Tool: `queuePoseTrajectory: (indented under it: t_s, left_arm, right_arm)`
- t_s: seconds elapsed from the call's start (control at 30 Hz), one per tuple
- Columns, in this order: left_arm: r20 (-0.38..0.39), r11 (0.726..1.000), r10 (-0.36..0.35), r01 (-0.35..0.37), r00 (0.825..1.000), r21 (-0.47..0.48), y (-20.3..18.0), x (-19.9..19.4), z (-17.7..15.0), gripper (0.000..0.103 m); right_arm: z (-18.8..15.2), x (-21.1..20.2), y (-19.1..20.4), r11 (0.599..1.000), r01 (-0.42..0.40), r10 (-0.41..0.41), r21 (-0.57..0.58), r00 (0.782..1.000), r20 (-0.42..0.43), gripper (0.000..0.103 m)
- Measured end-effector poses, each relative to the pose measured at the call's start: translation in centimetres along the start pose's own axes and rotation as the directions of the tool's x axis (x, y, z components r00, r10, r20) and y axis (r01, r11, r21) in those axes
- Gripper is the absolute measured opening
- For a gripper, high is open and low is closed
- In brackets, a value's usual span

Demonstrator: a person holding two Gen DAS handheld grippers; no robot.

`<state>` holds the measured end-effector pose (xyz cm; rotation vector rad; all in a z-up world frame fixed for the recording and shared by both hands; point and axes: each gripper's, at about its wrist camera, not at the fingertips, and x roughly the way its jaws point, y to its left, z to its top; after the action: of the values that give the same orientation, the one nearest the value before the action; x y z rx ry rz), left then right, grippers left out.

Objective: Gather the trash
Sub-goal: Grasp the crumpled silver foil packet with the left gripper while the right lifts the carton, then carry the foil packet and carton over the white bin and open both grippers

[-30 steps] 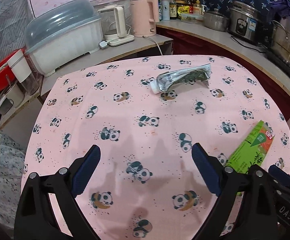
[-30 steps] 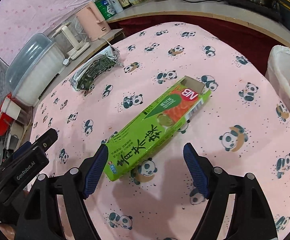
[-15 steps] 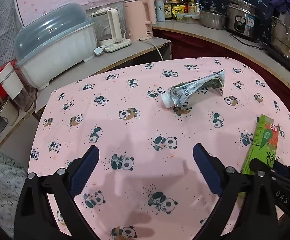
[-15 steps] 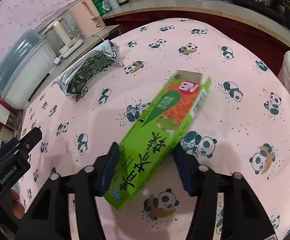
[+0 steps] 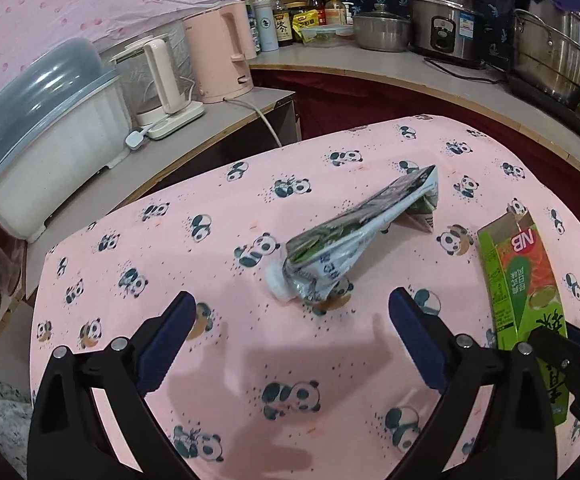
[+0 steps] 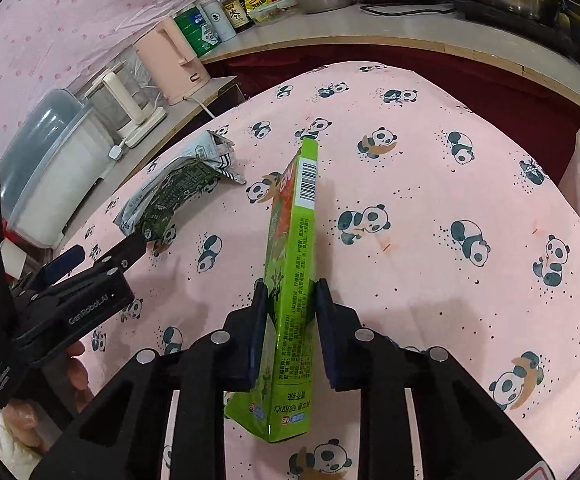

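Right wrist: one green box (image 6: 290, 280), one crumpled pouch (image 6: 170, 196).

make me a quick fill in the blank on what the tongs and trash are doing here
1. The right tongs are shut on the ____ box.
2. The left tongs stand ____ before the squashed tube.
3. The tablecloth is printed with ____.

Missing: green; open; pandas

A home kitchen: rice cooker (image 5: 444, 26), steel pots (image 5: 550, 52), sauce bottles (image 5: 280, 26), pink kettle (image 5: 220, 58) along the counter (image 5: 410, 72).
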<state>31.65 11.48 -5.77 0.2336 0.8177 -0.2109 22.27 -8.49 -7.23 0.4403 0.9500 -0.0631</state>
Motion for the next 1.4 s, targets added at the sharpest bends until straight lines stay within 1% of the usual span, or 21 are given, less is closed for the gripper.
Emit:
queuePoseTrajectory:
  t_s: [0.07, 0.17, 0.2, 0.23, 0.27, 0.3, 0.33, 0.37, 0.4, 0.5, 0.7, 0.77, 1.03, 1.13, 1.2, 1.33, 1.4]
  left_arm:
    - [0.008, 1.000, -0.012, 0.012, 1.000, 0.022, -0.5, 1.1, 0.8, 0.093]
    - [0.002, 0.998, -0.009, 0.009, 1.000, 0.061, -1.2, 2.7, 1.5, 0.092]
    - [-0.005, 0.998, -0.006, 0.007, 1.000, 0.068, -1.4, 3.2, 1.7, 0.090]
    - [-0.013, 0.997, -0.013, 0.014, 1.000, 0.071, -1.6, 3.6, 1.9, 0.080]
    - [-0.025, 0.997, -0.023, 0.025, 0.999, 0.072, -1.7, 3.9, 1.9, 0.074]
    - [-0.047, 0.997, -0.033, 0.036, 0.998, 0.068, -1.9, 4.2, 2.0, 0.066]
    - [-0.052, 0.998, -0.033, 0.036, 0.998, 0.058, -1.8, 4.3, 2.0, 0.059]
    - [-0.050, 0.998, -0.029, 0.031, 0.998, 0.045, -1.8, 4.2, 2.0, 0.055]
    - [-0.048, 0.999, -0.031, 0.032, 0.998, 0.035, -1.7, 4.0, 2.0, 0.047]
    - [-0.068, 0.998, -0.053, 0.055, 0.996, 0.018, -1.8, 3.2, 1.6, 0.035]
    - [-0.078, 0.998, -0.060, 0.060, 0.995, -0.009, -2.7, 0.7, -0.3, 0.034]
    - [-0.086, 0.997, -0.073, 0.071, 0.994, -0.026, -3.3, -0.4, -1.1, 0.034]
    - [-0.108, 0.991, -0.125, 0.119, 0.986, -0.057, -7.1, -4.8, -4.0, 0.034]
    - [-0.128, 0.987, -0.156, 0.149, 0.979, -0.066, -9.0, -6.2, -5.4, 0.034]
    - [-0.134, 0.987, -0.156, 0.148, 0.979, -0.064, -10.3, -7.2, -6.5, 0.034]
    - [-0.161, 0.983, -0.174, 0.163, 0.971, -0.079, -12.0, -8.5, -8.5, 0.034]
    - [-0.163, 0.985, -0.167, 0.157, 0.972, -0.074, -12.9, -9.2, -9.5, 0.034]
  right_arm:
    - [0.2, 0.2, -0.1, 1.000, -0.005, 0.005, 0.002, 1.000, -0.008, 0.023]
    - [0.4, 0.6, 0.0, 1.000, -0.016, 0.016, -0.002, 1.000, -0.017, 0.023]
    - [0.4, 0.6, 0.0, 1.000, -0.018, 0.018, -0.003, 1.000, -0.018, 0.023]
    - [0.4, 0.7, 0.0, 1.000, -0.022, 0.021, -0.004, 1.000, -0.018, 0.023]
    - [0.4, 0.7, 0.0, 1.000, -0.024, 0.024, -0.005, 1.000, -0.018, 0.023]
    - [0.4, 0.8, 0.0, 1.000, -0.027, 0.027, -0.004, 0.999, -0.020, 0.023]
    - [0.4, 0.9, -0.1, 1.000, -0.030, 0.030, -0.003, 0.999, -0.021, 0.023]
    - [0.4, 0.8, -0.1, 0.999, -0.033, 0.033, -0.001, 0.999, -0.022, 0.023]
    - [0.4, 0.8, -0.2, 0.999, -0.036, 0.036, 0.000, 0.999, -0.022, 0.023]
    - [0.2, 0.6, -0.3, 0.999, -0.042, 0.042, 0.003, 0.999, -0.025, 0.023]
    - [-0.7, -1.0, -0.4, 0.998, -0.057, 0.057, 0.005, 0.998, -0.019, 0.023]
    - [-0.9, -1.8, -0.8, 0.998, -0.057, 0.057, 0.006, 0.998, -0.012, 0.022]
    - [-2.5, -5.6, -4.0, 0.997, -0.052, 0.051, 0.048, 0.999, 0.012, 0.021]
    - [-3.8, -6.6, -5.2, 0.998, -0.047, 0.047, 0.052, 0.999, 0.001, 0.021]
    - [-4.9, -7.2, -6.0, 0.998, -0.048, 0.048, 0.049, 0.999, -0.011, 0.021]
    - [-7.1, -8.6, -7.7, 0.998, -0.045, 0.047, 0.044, 0.998, -0.032, 0.021]
    - [-7.9, -9.3, -8.6, 0.998, -0.044, 0.046, 0.045, 0.998, -0.034, 0.021]
